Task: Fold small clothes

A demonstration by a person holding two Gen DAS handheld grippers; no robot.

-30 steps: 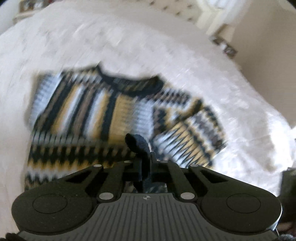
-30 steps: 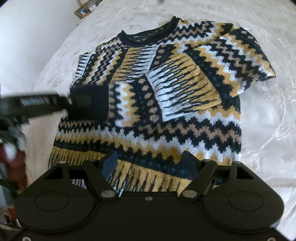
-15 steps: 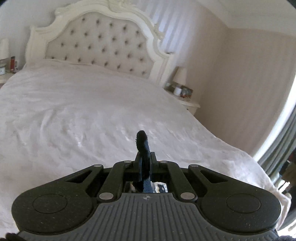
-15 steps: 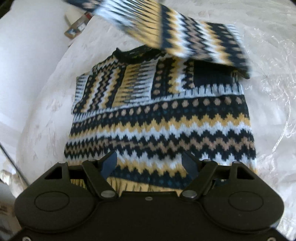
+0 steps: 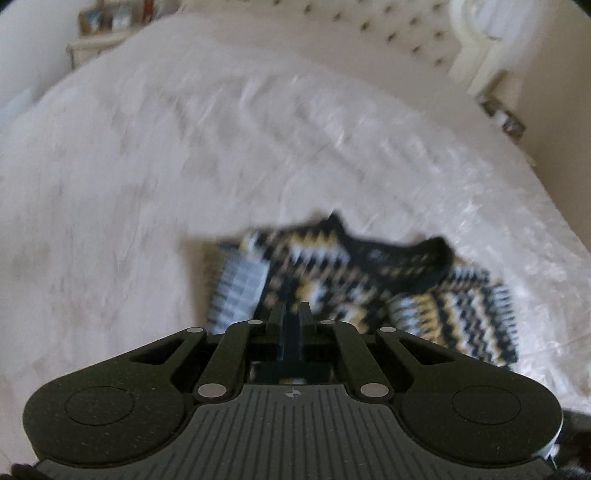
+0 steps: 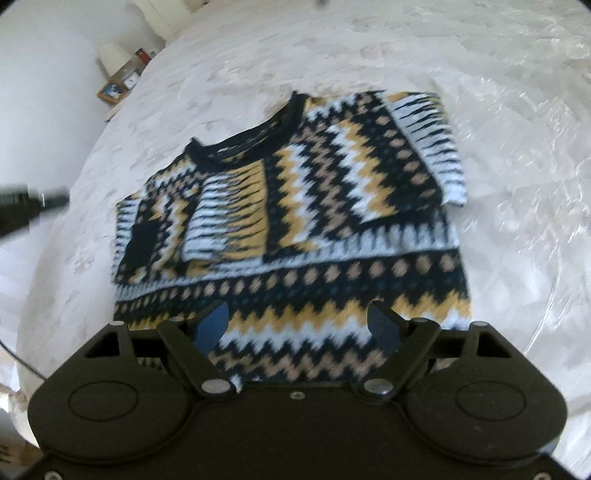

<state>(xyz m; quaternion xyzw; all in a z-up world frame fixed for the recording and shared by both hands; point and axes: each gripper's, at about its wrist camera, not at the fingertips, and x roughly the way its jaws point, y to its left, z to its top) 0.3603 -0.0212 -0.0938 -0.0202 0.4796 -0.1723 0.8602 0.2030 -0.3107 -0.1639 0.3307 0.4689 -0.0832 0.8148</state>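
We're in a home bedroom here: a wide bed under a pale, crinkly bedspread (image 5: 258,147) fills both views, a cream button-tufted headboard (image 5: 388,26) rises at its far end, and off to the side there's a bedside table (image 6: 116,92) carrying a small white lamp (image 6: 112,57) and framed pictures

Left wrist view: looks steeply down along its gripper's fingers toward the bed (image 5: 184,155), headboard (image 5: 388,26) at the frame's top edge; motion-blurred. Right wrist view: also angled down, closer over the sweater (image 6: 295,221), nightstand (image 6: 114,90) at upper left. Both views share the sweater (image 5: 369,280) and the surrounding white bedspread, seen from opposite sides of the garment.
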